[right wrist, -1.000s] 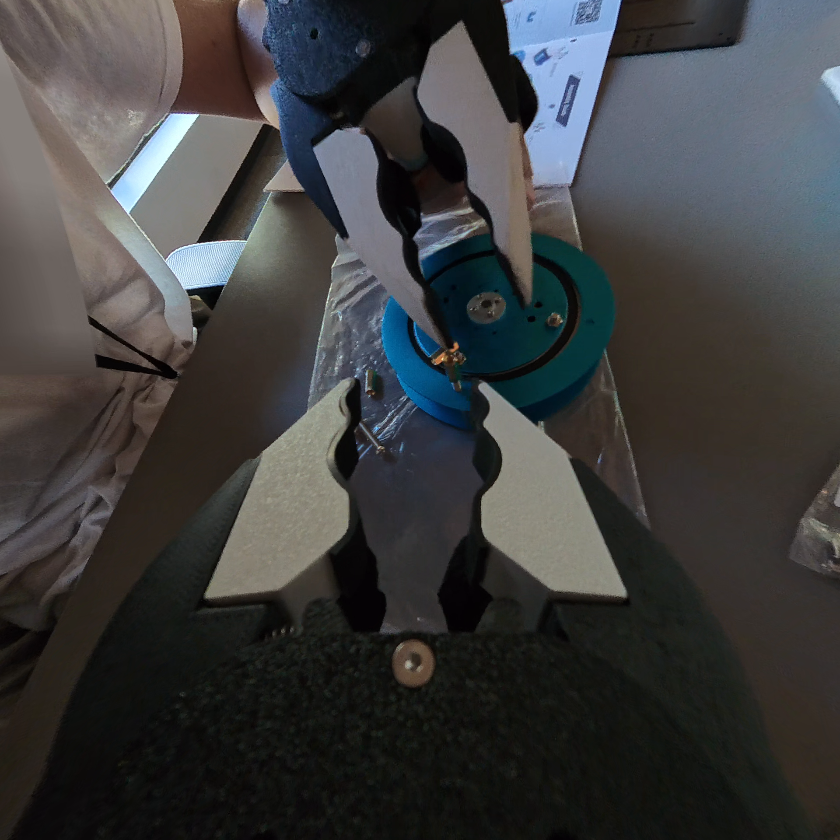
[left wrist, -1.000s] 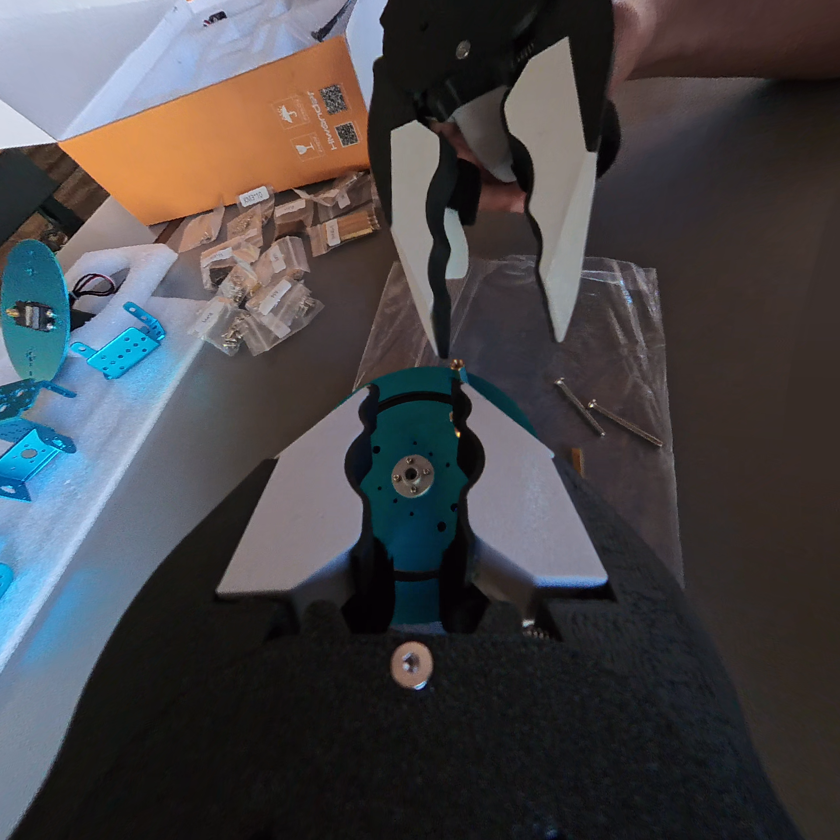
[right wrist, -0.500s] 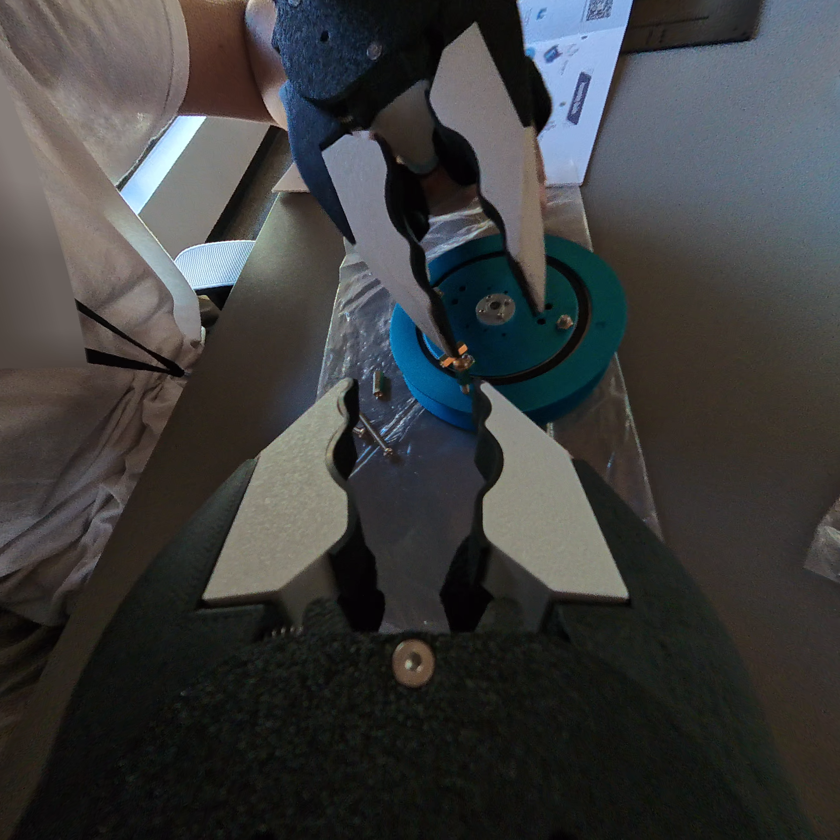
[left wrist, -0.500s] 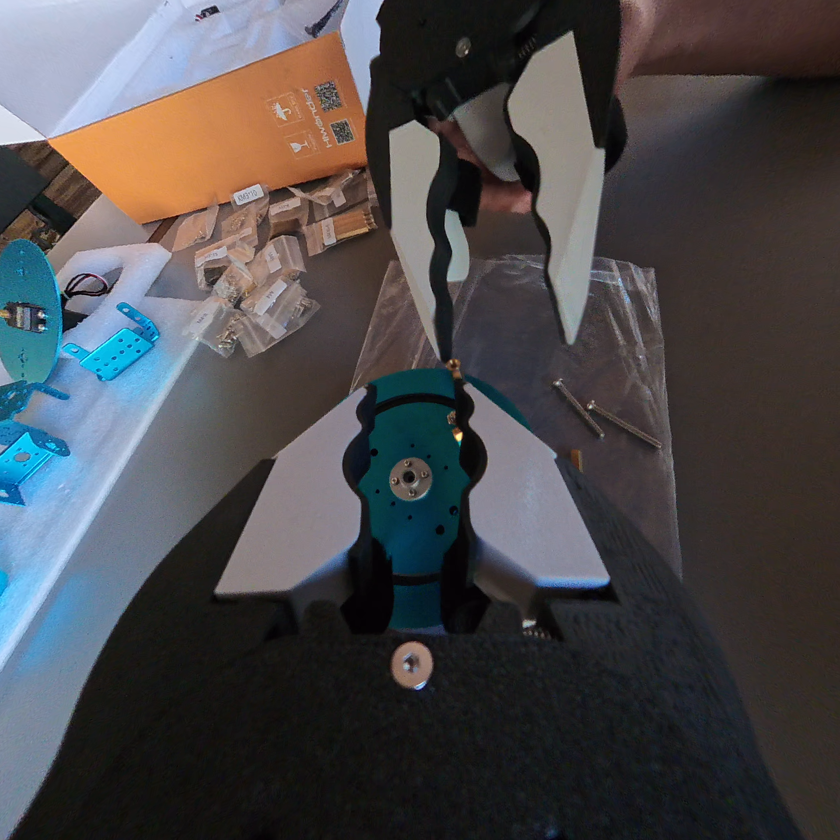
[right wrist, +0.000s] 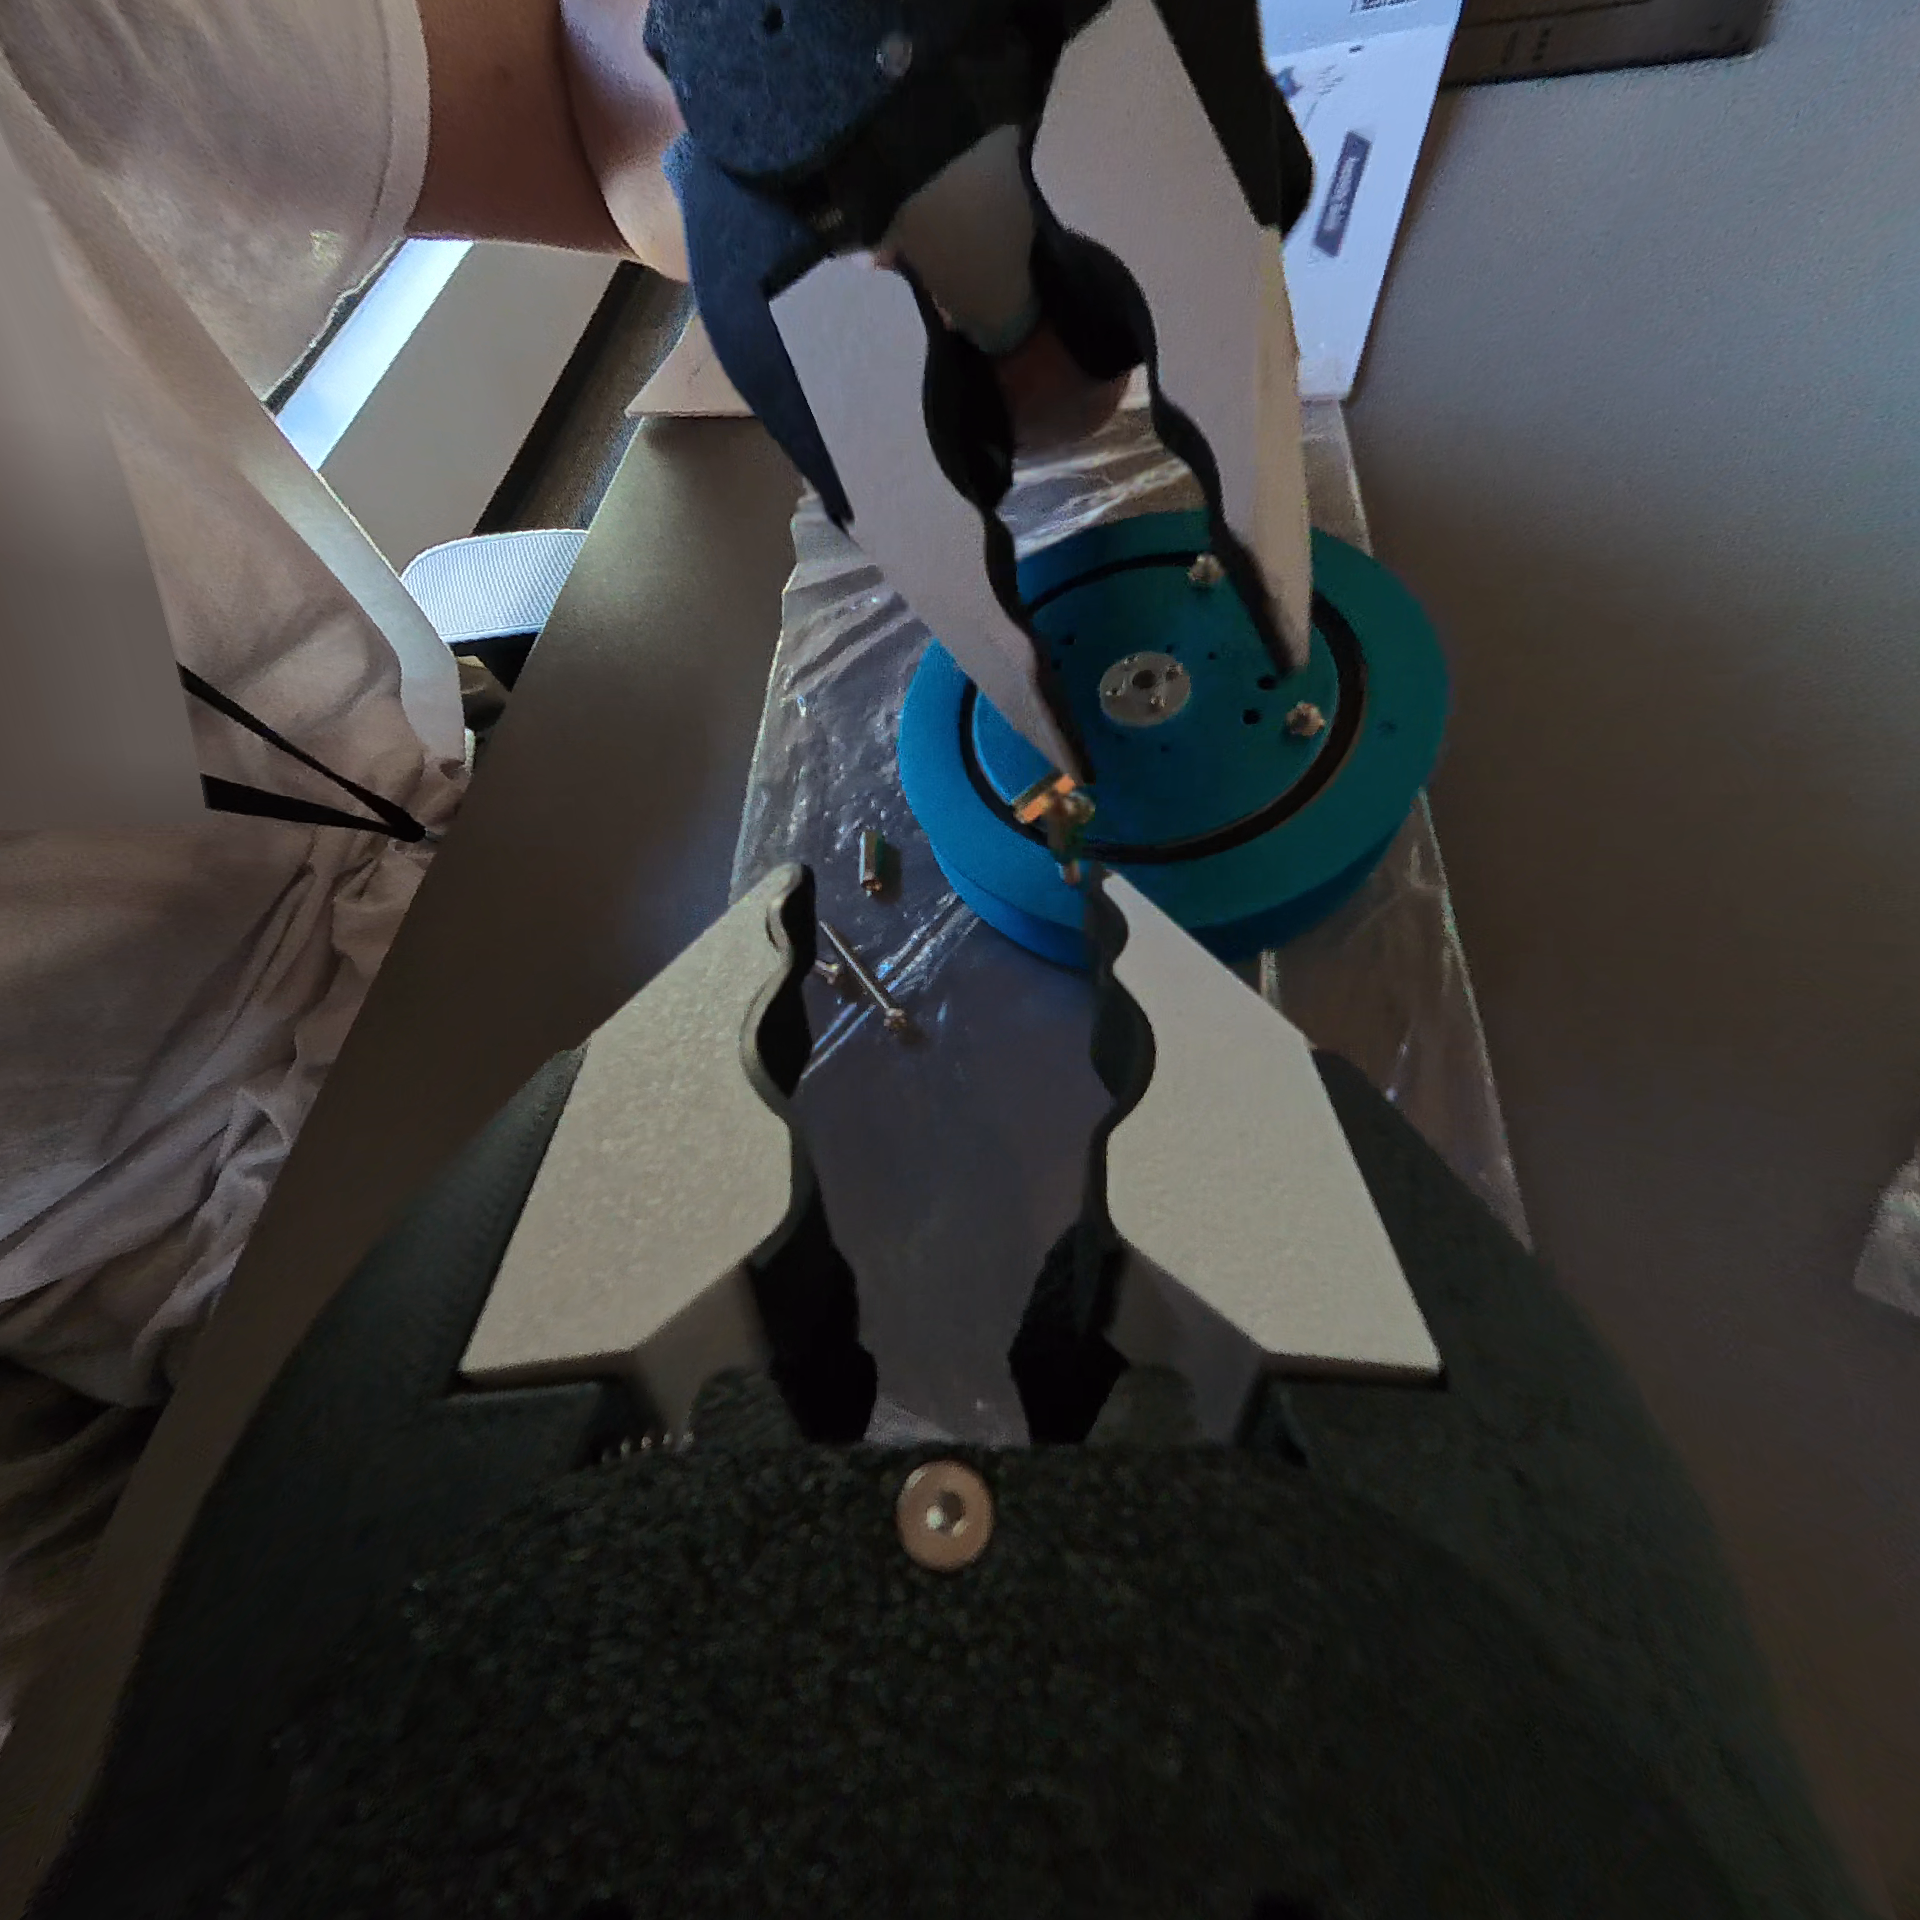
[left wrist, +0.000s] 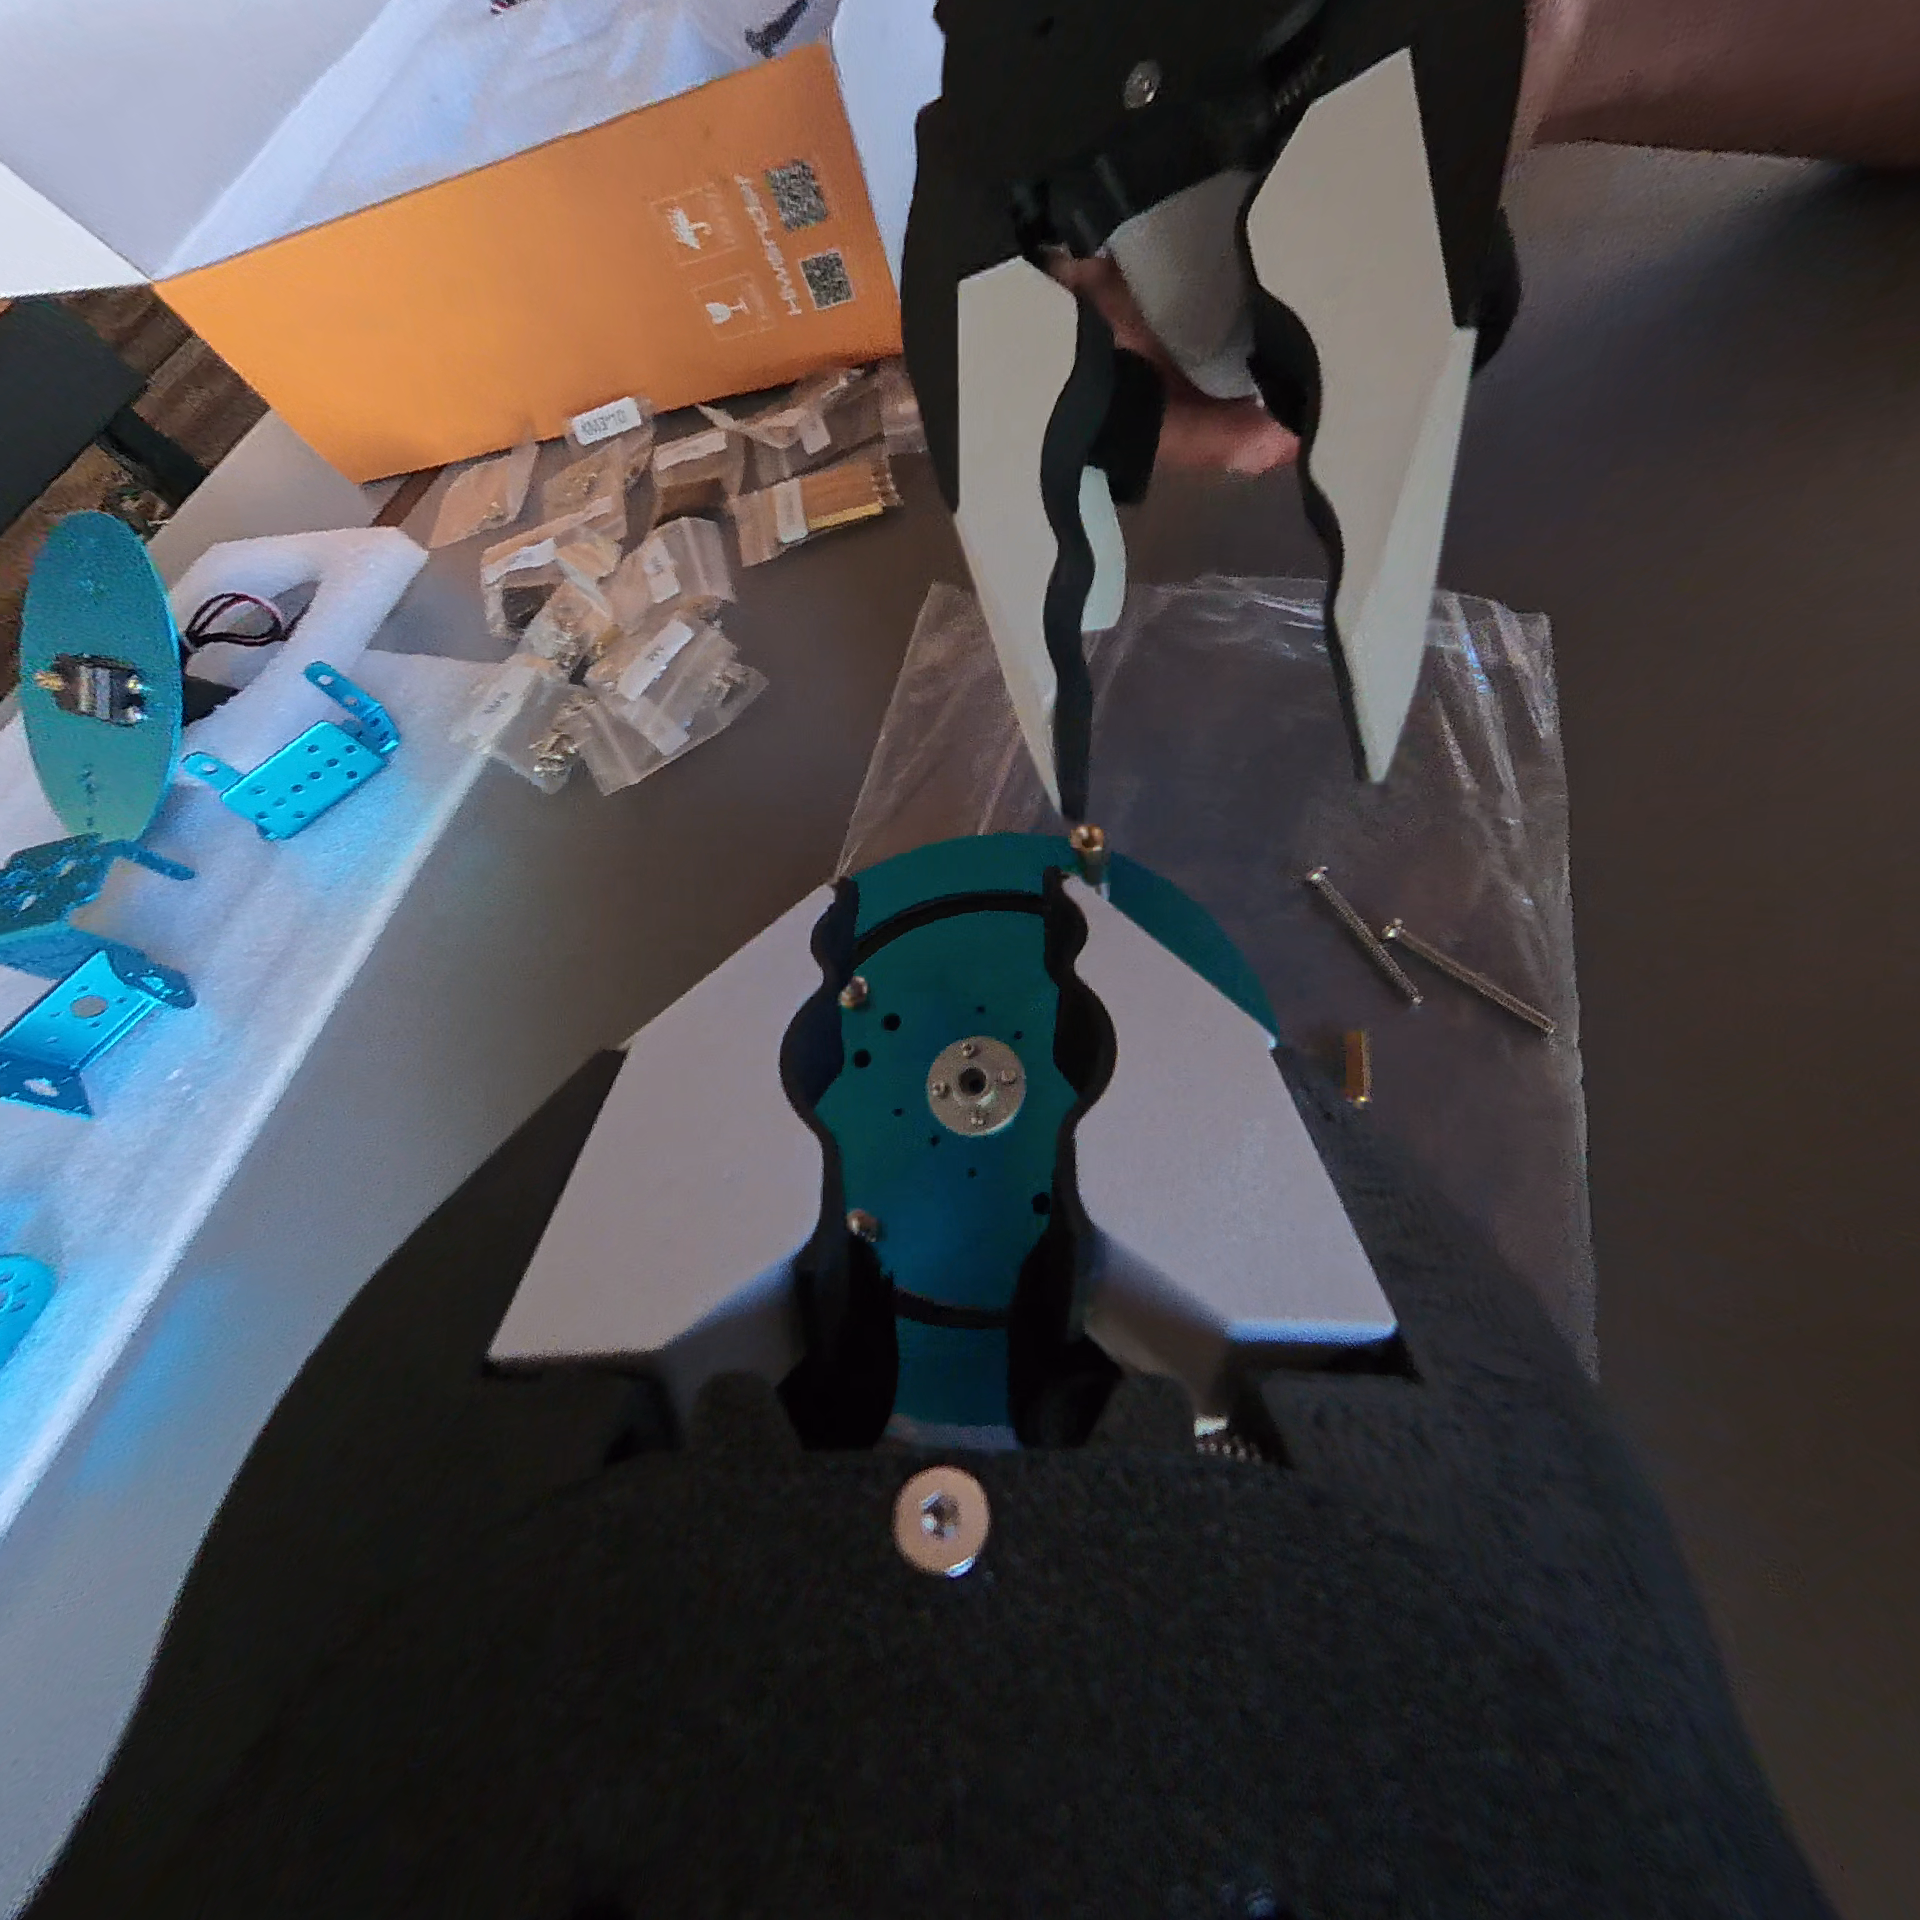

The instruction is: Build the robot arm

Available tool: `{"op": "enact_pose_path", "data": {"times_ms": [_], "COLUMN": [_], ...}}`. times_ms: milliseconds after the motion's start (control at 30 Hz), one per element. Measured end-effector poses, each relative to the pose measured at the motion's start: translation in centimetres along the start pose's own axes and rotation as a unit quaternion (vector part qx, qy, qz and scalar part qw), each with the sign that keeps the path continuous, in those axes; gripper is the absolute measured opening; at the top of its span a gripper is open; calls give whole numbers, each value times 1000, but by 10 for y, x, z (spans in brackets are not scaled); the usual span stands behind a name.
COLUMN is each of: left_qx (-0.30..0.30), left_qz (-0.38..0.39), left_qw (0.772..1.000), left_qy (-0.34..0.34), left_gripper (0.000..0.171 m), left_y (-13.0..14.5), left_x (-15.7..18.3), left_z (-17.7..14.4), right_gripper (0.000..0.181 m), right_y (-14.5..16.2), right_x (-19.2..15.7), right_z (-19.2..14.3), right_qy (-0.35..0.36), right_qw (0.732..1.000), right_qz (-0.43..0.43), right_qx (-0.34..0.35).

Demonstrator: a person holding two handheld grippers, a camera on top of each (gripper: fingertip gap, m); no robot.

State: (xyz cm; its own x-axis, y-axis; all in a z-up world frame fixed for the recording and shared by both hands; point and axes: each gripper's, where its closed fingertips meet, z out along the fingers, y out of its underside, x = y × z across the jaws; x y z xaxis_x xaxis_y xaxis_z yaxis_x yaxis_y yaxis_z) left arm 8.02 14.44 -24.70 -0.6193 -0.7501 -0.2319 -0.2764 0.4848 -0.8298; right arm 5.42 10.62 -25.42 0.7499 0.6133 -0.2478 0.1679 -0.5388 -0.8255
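A teal round base (left wrist: 935, 1174) with a silver hub (left wrist: 974, 1086) lies on a clear plastic bag (left wrist: 1455, 727). My left gripper (left wrist: 966, 883) is open, its fingers straddling the base's top; it also shows in the right wrist view (right wrist: 1184, 717). My right gripper (right wrist: 945, 878) is open and empty, low over the bag just short of the base (right wrist: 1382, 727). It reaches in from the top of the left wrist view (left wrist: 1221, 784). A small brass standoff (right wrist: 1055, 805) stands at the base's rim, touched by one fingertip of each gripper. Two more standoffs (right wrist: 1301, 717) sit on the base.
Two long screws (left wrist: 1361, 935) and a loose brass standoff (left wrist: 1356, 1065) lie on the bag. An orange box (left wrist: 520, 301), small hardware bags (left wrist: 623, 644) and white foam with blue brackets (left wrist: 301, 769) are at left. A person in a white shirt (right wrist: 208, 520) sits close.
My left gripper has shifted slightly over the base, so two standoffs now show between its fingers. The right gripper has barely moved; the brass standoff stays at the rim.
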Motion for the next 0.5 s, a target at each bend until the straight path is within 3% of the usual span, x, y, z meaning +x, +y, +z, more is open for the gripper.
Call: {"op": "enact_pose_path", "data": {"times_ms": [267,500], "left_qx": [5,-7], "left_qz": [11,8], "left_qw": [999,1000], "left_qy": [38,16], "left_gripper": [39,40], "left_y": [-5,-1], "left_x": [23,11], "left_z": [6,10], "right_gripper": [64,59], "right_y": [1,-1], "right_x": [-1,-5], "right_z": [15,7], "right_qy": [-2,-12], "right_qw": [1000,1000], "right_qz": [-13,-1], "right_qx": [3,3]}}
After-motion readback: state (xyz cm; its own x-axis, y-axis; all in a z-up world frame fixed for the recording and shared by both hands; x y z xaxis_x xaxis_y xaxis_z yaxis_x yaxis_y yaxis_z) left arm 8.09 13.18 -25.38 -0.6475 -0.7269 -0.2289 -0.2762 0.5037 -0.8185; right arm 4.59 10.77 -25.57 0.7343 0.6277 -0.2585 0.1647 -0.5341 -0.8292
